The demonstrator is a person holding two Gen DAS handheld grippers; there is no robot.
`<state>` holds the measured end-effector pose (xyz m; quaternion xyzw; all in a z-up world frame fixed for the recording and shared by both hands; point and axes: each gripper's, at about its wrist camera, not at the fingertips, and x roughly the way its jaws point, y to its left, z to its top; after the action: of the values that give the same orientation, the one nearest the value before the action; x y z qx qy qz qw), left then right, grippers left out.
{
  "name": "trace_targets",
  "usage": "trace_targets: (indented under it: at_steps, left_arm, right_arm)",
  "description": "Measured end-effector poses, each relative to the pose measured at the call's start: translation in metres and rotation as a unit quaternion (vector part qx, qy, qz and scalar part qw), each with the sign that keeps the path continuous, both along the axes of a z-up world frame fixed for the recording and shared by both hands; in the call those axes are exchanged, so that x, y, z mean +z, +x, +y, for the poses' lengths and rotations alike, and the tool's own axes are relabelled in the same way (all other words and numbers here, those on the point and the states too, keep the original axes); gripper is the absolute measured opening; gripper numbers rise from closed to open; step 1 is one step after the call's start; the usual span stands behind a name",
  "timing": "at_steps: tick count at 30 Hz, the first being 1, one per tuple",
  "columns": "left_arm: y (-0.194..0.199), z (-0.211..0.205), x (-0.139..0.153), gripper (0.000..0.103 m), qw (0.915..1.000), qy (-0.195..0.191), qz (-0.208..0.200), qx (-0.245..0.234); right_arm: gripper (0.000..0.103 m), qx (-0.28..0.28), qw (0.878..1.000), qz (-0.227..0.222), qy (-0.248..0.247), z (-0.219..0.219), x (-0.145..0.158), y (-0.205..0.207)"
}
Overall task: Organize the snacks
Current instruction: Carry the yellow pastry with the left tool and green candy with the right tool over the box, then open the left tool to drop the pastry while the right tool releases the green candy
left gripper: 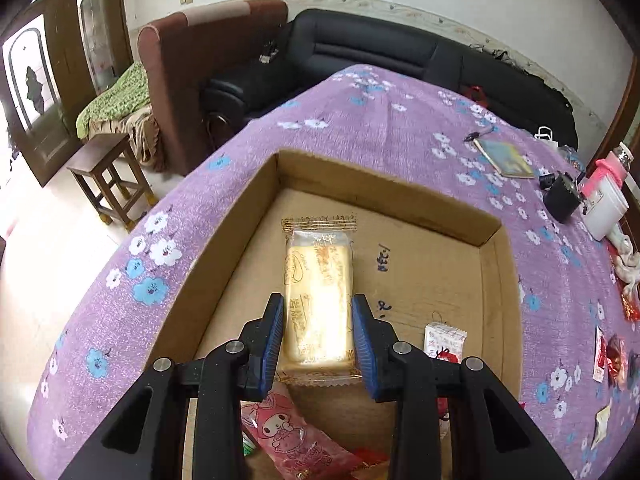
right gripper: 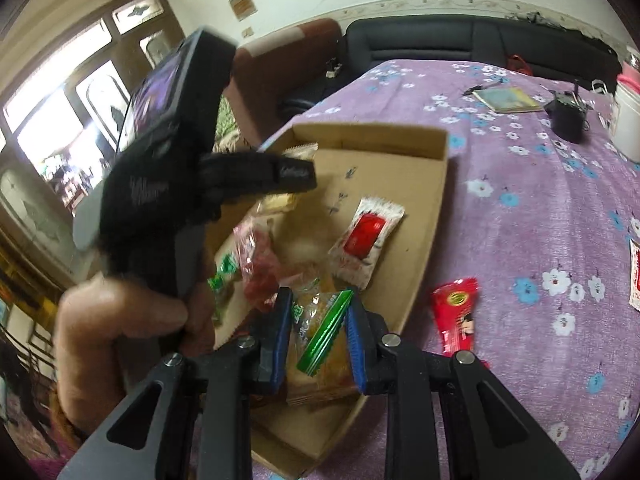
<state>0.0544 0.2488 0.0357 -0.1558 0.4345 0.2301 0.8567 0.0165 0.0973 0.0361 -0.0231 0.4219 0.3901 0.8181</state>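
— Snacks first: what have your fingers got?

— My left gripper [left gripper: 318,334] has its blue pads [left gripper: 276,332] pressed on both long sides of a pale yellow cake packet [left gripper: 318,300] in clear wrap. The packet points away from me, over the floor of the cardboard box [left gripper: 496,288]. I cannot tell whether it rests on the cardboard or hangs just above it.

— And the right?

— My right gripper [right gripper: 318,338] is closed narrow on a clear packet with a green strip [right gripper: 324,332], something golden inside it. It sits over the near corner of the same box.

— What else lies in the box?

— From the left view, a pink cartoon-rabbit packet [left gripper: 292,440] lies under my left fingers at the near edge, and a small white and red sachet [left gripper: 444,340] lies to the right of the cake. From the right view, a white packet with a red picture [right gripper: 366,240] lies mid-floor, with a red crinkly wrapper [right gripper: 260,264] and a green-printed packet [right gripper: 224,276] near the left wall.

— Outside it?

— A red snack packet [right gripper: 456,316] lies on the purple flowered cloth [right gripper: 540,220], just beside the box's right wall. A few small packets [left gripper: 612,356] are scattered along the cloth's right edge.

— Farther off?

— A booklet [left gripper: 504,158], a black cup [left gripper: 562,200] and a white container with a pink lid [left gripper: 606,204] stand well apart at the far right. Beyond the cloth are a black sofa [left gripper: 372,52], a brown armchair [left gripper: 192,80] and a wooden stool [left gripper: 108,176].
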Motion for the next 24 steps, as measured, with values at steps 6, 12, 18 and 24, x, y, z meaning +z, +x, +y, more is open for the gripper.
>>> trace_targets:
  at_steps: [6, 12, 18, 24]
  left_arm:
    - [0.002, -0.004, -0.003, 0.036, 0.9999, 0.000, 0.008, -0.007]
    - [0.004, -0.003, -0.006, 0.036, 0.9998, -0.011, 0.013, -0.008]
    - [0.005, -0.001, -0.009, 0.036, 0.9996, -0.021, 0.020, -0.008]
    - [0.006, -0.002, -0.009, 0.038, 0.9994, -0.026, 0.019, -0.012]
  right_arm:
    - [0.025, 0.007, 1.000, -0.006, -0.003, 0.003, -0.011, -0.006]
    - [0.026, 0.016, 1.000, -0.006, 0.005, 0.003, -0.014, -0.008]
    - [0.028, 0.024, 1.000, 0.009, 0.013, -0.001, -0.015, -0.008]
    - [0.028, 0.023, 0.999, 0.009, 0.026, -0.010, -0.003, -0.003]
